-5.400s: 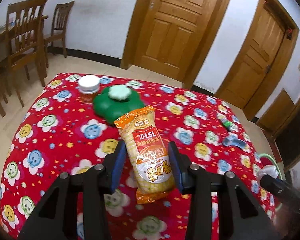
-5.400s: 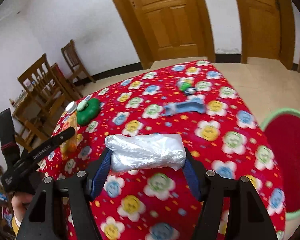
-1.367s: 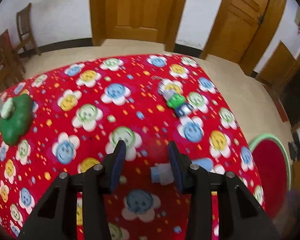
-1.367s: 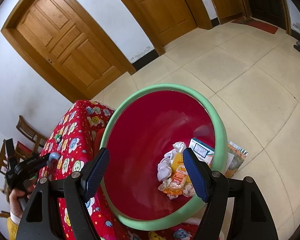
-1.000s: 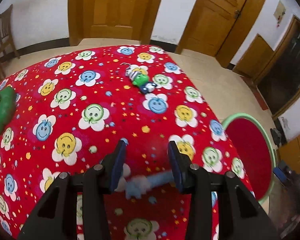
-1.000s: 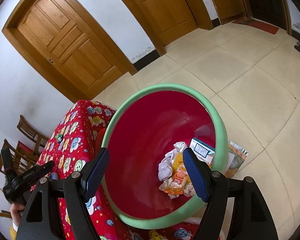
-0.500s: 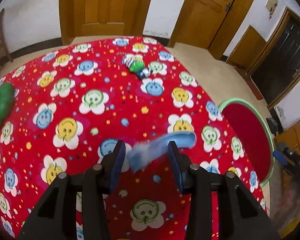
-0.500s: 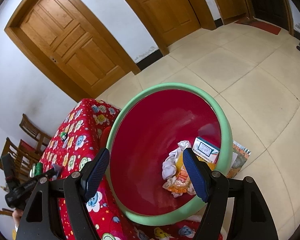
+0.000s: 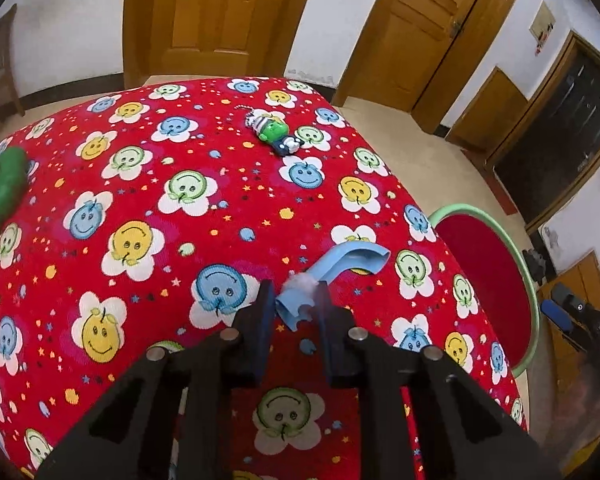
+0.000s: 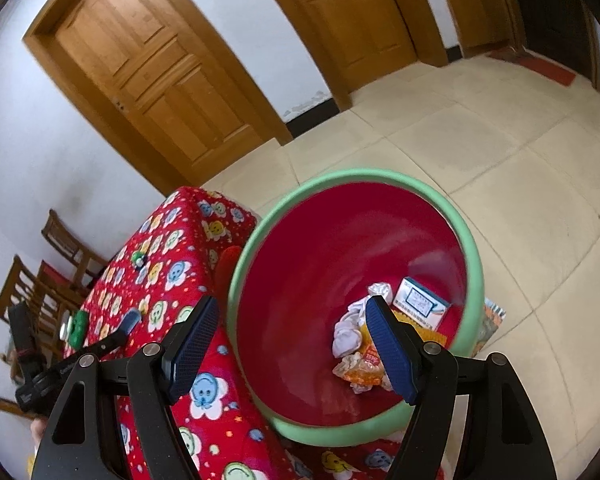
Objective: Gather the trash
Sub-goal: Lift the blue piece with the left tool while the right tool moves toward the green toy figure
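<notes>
The blue curved plastic piece [image 9: 340,270] lies on the red flowered bench [image 9: 140,184], its near end pinched by the left gripper [image 9: 294,312], whose jaws have just been closing on it. A green toy figure [image 9: 274,134] lies farther back. The right gripper [image 10: 290,344] hangs open over the green-rimmed red bin [image 10: 300,280] holding wrappers [image 10: 358,344].

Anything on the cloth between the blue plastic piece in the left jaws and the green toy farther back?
Nothing: between the blue plastic piece and the green toy the left wrist view shows only bare tablecloth.
</notes>
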A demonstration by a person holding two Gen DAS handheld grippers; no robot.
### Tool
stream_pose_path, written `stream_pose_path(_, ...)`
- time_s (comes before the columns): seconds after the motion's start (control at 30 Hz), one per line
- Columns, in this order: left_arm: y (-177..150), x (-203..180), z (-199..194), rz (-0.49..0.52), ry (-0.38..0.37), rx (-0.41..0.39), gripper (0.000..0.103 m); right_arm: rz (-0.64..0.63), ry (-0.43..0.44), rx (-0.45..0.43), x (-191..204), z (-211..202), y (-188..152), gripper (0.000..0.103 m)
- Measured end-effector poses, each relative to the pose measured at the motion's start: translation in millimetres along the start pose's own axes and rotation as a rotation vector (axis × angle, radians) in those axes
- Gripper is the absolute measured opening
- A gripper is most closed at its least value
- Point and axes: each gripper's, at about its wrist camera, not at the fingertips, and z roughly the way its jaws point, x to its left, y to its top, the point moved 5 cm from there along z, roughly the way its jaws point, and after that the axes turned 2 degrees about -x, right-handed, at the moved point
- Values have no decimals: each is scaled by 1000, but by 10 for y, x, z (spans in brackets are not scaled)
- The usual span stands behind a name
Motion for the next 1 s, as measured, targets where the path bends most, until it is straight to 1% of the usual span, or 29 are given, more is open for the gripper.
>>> stream_pose_path(0.1, 16, 39, -77, -25, -1, -28, 19, -42, 9, -1, 157, -21, 54, 77)
stream_pose_path(0.27, 119, 184, -332, -66, 43, -111, 19, -111, 39, 6, 467, -32, 147, 77)
stream_pose_path(0.4, 250, 430, -594, -123, 100, -188, 19, -183, 69, 13, 813, -24, 212, 77)
stream_pose_path(0.57, 388, 797, -840, -205, 164, -247, 19, -268, 94, 21, 1249, 39, 276, 77)
stream_pose_path(0.67, 421, 1072, -979, -251, 224, -286, 19, -320, 108, 35, 1551, 146, 316, 77)
stream_pose_path(0.87, 347, 1495, -1105, -338, 306, -337, 19, -408, 135, 70, 2053, 493, 257, 77)
stream_pose_path(1.0, 254, 1732, -1095, -390, 351, -350, 19, -450, 134, 97, 2291, 905, 161, 77)
